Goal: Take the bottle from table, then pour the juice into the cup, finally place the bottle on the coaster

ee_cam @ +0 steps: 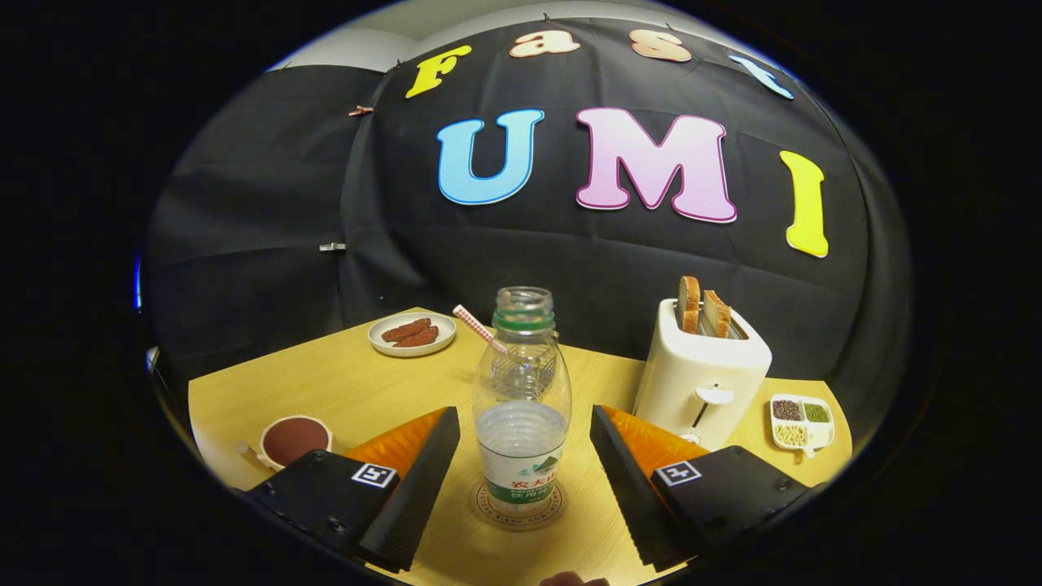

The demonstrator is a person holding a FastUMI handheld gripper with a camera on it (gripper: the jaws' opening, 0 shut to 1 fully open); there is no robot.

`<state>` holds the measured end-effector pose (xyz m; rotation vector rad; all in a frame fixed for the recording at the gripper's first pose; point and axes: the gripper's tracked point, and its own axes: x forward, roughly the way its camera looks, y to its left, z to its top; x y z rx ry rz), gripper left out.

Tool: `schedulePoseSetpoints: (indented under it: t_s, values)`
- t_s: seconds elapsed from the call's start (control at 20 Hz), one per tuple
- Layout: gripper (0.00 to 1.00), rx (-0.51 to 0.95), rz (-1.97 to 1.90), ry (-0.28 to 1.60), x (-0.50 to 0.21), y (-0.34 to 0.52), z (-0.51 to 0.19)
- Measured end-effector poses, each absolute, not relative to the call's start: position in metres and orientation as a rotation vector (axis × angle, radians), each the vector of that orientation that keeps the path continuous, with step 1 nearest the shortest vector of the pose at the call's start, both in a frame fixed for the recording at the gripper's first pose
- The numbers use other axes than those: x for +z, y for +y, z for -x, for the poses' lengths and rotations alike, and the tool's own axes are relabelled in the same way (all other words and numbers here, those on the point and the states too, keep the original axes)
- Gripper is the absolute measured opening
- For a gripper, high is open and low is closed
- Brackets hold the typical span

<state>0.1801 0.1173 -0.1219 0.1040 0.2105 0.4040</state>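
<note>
A clear plastic bottle [522, 399] with a green neck ring, no cap and a little liquid in its lower part stands upright on a round coaster [518, 506] on the wooden table [342, 382]. My gripper [525, 468] is open, one finger on each side of the bottle with a gap to each, touching nothing. A white cup [294, 440] holding dark liquid sits to the left, just beyond the left finger. A striped straw [479, 328] shows behind the bottle's shoulder.
A white toaster [702, 381] with two bread slices stands beyond the right finger. A small divided dish of grains [801, 422] lies right of it. A plate with brown food [412, 334] sits at the table's far edge.
</note>
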Motion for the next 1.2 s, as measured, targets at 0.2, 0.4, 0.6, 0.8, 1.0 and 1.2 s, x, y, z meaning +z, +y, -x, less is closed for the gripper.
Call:
schedulePoseSetpoints:
  t_s: [0.2,0.4,0.6,0.8,1.0,1.2]
  values:
    - [0.99,0.373,-0.089,0.146,-0.075,0.097,-0.162]
    - [0.98,0.263,-0.063,0.062,-0.009,0.054,-0.140]
    - [0.97,0.116,-0.035,0.040,0.044,0.007,-0.102]
    - [0.97,0.002,-0.080,0.050,0.080,-0.028,-0.043]
    - [0.97,-0.116,-0.067,0.078,0.085,-0.060,0.015]
    - [0.97,-0.146,-0.091,0.078,0.081,-0.070,0.068]
